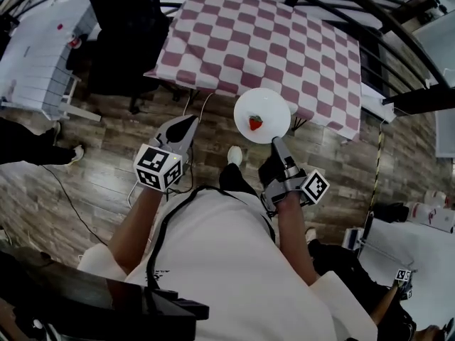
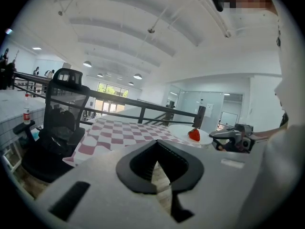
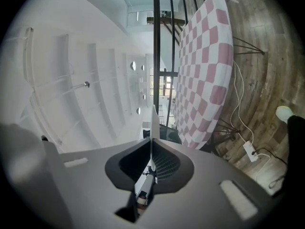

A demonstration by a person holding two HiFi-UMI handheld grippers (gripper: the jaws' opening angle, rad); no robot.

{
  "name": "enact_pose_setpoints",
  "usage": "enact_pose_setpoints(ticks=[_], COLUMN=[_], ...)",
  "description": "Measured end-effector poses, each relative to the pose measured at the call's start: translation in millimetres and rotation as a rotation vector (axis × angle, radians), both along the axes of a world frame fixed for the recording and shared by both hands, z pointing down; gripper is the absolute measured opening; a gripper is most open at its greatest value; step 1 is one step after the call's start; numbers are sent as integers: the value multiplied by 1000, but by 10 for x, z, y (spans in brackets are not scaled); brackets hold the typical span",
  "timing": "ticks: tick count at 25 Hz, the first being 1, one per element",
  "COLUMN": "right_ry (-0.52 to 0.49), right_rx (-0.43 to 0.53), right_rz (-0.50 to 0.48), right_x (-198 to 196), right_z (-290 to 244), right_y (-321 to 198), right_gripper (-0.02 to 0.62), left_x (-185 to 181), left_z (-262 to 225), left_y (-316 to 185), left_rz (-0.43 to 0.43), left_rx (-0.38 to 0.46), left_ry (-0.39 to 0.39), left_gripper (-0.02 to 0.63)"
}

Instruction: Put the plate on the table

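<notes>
A white plate (image 1: 263, 114) with a red strawberry (image 1: 255, 123) on it hangs over the wooden floor, just short of the near edge of the pink-and-white checked table (image 1: 263, 41). My right gripper (image 1: 276, 142) is shut on the plate's near rim. In the right gripper view the plate (image 3: 154, 123) shows edge-on between the jaws, beside the checked cloth (image 3: 205, 66). My left gripper (image 1: 186, 123) is lower left of the plate, shut and holding nothing. The left gripper view shows the plate (image 2: 183, 130), the strawberry (image 2: 194, 134) and the table (image 2: 119, 130) ahead.
A black office chair (image 1: 124, 34) stands at the table's left end, with a white table (image 1: 35, 48) further left. Dark railings run behind the table. Cables (image 1: 192, 105) and a power strip (image 3: 250, 150) lie on the floor. Another person (image 1: 398, 297) is at lower right.
</notes>
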State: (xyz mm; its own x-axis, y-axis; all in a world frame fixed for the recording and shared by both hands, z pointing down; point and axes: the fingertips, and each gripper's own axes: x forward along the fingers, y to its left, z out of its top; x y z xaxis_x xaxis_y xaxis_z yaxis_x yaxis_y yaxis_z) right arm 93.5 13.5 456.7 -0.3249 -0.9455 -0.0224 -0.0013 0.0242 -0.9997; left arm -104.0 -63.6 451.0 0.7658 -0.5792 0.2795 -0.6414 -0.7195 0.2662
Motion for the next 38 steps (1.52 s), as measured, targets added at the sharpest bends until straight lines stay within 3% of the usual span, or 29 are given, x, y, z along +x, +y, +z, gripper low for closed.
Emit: enact_pose_setpoints(ticks=[18, 28, 38], right_ry=[9, -3, 1], right_rx=[-26, -31, -30], right_rz=[-158, -246, -272], right_x=[1193, 1372, 1336], right_z=[189, 323, 310], right_y=[-1537, -1937, -2049], right_gripper=[18, 18, 18], left_x=[1113, 1338, 1279], left_z=[-41, 44, 105], left_y=[-1251, -1515, -1545], left_rz=[-143, -212, -240], left_rx=[-6, -11, -26], left_ry=[-19, -30, -29], left_gripper=[6, 6, 6])
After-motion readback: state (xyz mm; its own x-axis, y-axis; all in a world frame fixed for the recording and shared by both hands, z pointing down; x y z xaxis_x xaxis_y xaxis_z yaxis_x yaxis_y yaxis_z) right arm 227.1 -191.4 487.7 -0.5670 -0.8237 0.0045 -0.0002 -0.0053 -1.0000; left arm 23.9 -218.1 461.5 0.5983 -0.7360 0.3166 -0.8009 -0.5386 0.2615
